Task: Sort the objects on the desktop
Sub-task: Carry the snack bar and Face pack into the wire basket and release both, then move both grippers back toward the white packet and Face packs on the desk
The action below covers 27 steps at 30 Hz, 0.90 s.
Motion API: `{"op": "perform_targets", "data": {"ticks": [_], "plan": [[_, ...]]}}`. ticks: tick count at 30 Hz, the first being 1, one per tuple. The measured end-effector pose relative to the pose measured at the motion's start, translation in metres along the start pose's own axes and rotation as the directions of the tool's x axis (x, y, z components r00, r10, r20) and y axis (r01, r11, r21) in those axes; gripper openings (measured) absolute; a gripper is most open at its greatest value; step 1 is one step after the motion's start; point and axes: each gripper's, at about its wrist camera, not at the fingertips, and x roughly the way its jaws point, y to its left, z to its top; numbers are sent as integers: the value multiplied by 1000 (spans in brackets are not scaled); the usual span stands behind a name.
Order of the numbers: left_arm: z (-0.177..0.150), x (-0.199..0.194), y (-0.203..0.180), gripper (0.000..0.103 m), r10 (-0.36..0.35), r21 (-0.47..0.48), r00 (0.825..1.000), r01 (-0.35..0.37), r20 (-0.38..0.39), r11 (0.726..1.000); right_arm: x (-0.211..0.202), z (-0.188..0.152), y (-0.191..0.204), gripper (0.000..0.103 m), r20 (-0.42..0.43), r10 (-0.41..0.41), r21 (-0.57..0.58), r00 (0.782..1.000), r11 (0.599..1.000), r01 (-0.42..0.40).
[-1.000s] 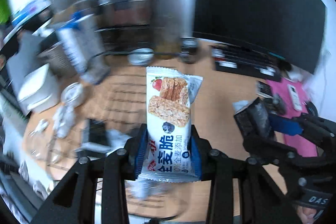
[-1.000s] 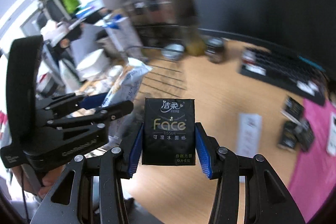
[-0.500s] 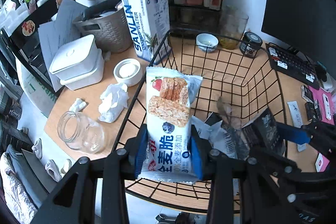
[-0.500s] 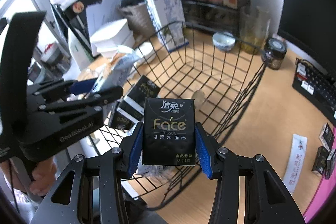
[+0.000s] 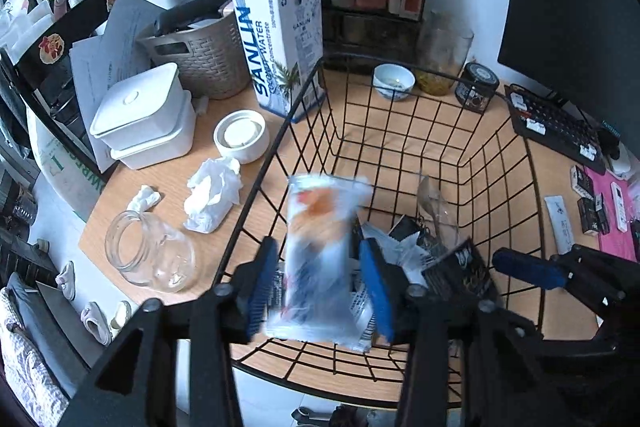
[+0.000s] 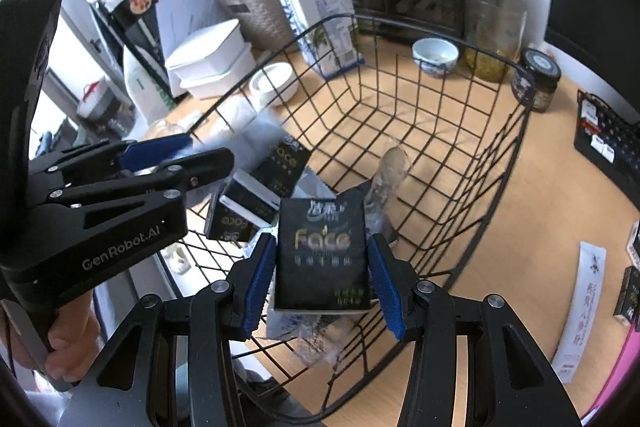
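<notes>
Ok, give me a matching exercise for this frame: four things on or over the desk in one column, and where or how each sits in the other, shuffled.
Things:
1. snack packet
2. coconut water carton
3. empty glass jar
4. small bowl

Places:
A. upright, beside the far left corner of the wire basket
B. just beyond the basket's far wall
C. blurred, above the basket's near end
D. on its side on the desk, left of the basket

Pairs: 1-C, 2-A, 3-D, 4-B
</notes>
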Motion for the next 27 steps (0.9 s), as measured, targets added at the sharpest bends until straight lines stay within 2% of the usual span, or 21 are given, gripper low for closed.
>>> {"op": "perform_targets", "data": {"ticks": [1,2,5,9,14,19,23,27], "plan": [[0,-2,0,67,-4,-1,1000,4,7,1000,-3,0,-1,51,4,1,1,1000,1000,-1],[0,-4,-1,68,0,-1,1000,0,17,1000,-6,0,-2,52,7,1,4,1000,1000,-1],[-1,-10,-2,68,16,6,999,-16,35,1000,-19,-3,-6,52,24,8,17,1000,1000,-8],[-1,-14,-5,68,-10,-7,999,10,36,1000,-40,-11,-18,52,53,11,32,999,999,-12],[-9,-38,-33,68,-66,53,995,63,69,997,-74,-26,-45,52,92,-25,68,995,998,19],[-21,-64,-86,71,-135,152,986,118,101,981,-118,-48,-90,53,142,-98,123,985,989,81],[-28,-71,-143,72,-197,220,977,176,78,960,-142,-74,-142,53,144,-161,214,976,968,128],[-36,-60,-207,79,-258,268,966,240,33,933,-151,-99,-185,53,123,-219,280,968,943,178]]}}
